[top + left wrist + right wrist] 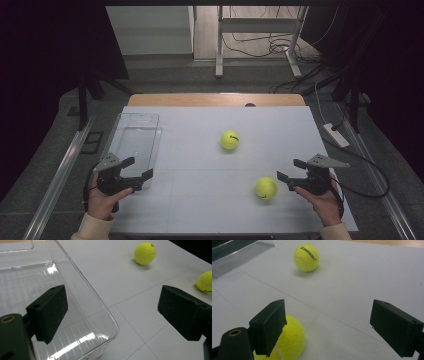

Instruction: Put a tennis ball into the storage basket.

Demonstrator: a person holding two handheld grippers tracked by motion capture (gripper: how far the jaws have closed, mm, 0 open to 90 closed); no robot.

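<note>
White table (200, 200), wide-open empty right gripper (289, 170)

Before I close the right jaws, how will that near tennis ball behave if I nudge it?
The near tennis ball is round and sits free on the flat white table, so a nudge would probably roll it away. Its fuzzy felt should grip rather than slip. The right gripper is open beside it, so centre the ball between the jaws first.

My left gripper (134, 170) and right gripper (290, 170) are black, each topped by a grey three-cornered plate. My jaws are blocky black pads with small screw holes; a brass-ringed hole sits at each base. A black cable trails from each. Cream sleeves cover my wrists.
</note>
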